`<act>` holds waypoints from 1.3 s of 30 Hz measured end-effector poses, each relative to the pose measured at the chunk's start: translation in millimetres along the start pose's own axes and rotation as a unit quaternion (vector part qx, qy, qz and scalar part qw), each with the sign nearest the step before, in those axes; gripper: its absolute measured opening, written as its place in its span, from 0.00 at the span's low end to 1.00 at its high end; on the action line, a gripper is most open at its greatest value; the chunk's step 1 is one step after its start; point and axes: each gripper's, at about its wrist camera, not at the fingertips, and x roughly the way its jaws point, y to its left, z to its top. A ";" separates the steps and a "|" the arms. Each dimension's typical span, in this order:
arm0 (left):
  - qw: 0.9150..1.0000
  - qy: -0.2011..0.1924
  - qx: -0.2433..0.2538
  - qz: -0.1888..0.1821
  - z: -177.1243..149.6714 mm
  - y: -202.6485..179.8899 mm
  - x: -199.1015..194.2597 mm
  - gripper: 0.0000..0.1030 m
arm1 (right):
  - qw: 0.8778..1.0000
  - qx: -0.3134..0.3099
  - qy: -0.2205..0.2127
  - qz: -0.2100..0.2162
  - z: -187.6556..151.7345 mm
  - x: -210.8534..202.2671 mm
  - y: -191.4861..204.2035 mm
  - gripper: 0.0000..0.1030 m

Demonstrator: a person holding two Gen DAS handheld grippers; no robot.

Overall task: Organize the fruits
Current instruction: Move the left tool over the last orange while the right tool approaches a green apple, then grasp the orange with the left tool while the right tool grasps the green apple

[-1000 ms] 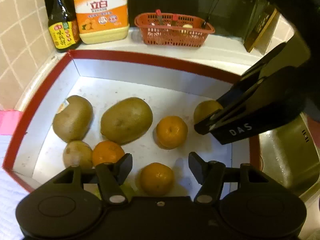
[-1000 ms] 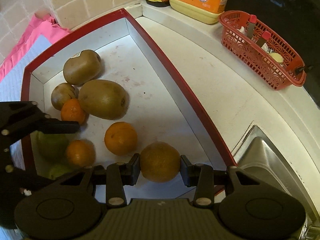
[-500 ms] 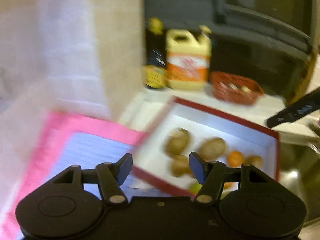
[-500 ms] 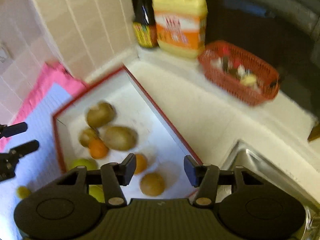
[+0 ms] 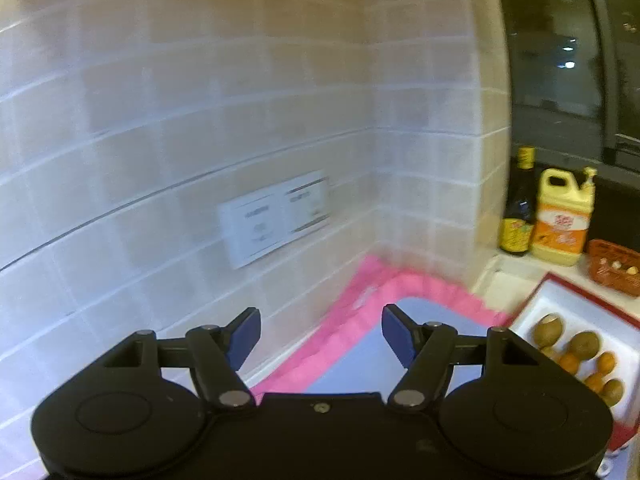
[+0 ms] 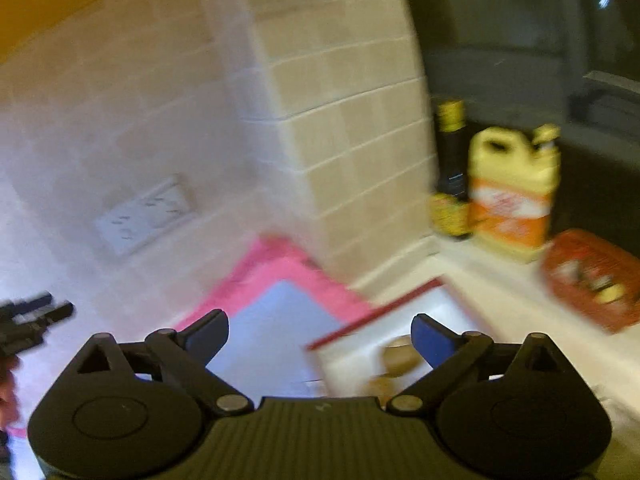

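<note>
Our left claw [image 5: 321, 334] is spread wide and holds nothing; our right claw [image 6: 320, 336] is spread wide and holds nothing too; both point up at the pale tiled wall [image 5: 200, 120]; the brown and orange fruits [image 5: 580, 354] lie in the white box with a red rim [image 5: 576, 280] on the desk, low and to the right of our left claw; we think our right claw is nearer, as the box sits just under it.

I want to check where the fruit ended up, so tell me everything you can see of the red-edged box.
The red-edged box is a shallow, open tray, white inside with a red rim; it looks like cardboard. It lies flat on the pale counter, beside the pink-bordered mat. The left wrist view shows brown kiwis and small oranges loose on its floor. Neither gripper touches it. The right wrist view is blurred.
</note>
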 end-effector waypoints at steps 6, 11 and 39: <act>0.999 0.009 -0.031 0.010 -25.5 49.0 -16.9 0.79 | 0.997 0.010 0.064 0.039 -19.6 52.3 38.3 0.96; 0.996 0.049 -0.064 0.024 -57.7 80.6 -0.4 0.79 | 0.993 -0.006 0.108 0.038 -57.5 90.3 73.9 0.96; 0.967 0.192 -0.162 -0.029 -170.2 105.7 142.2 0.79 | 0.967 -0.156 0.200 0.000 -214.2 191.0 145.1 0.72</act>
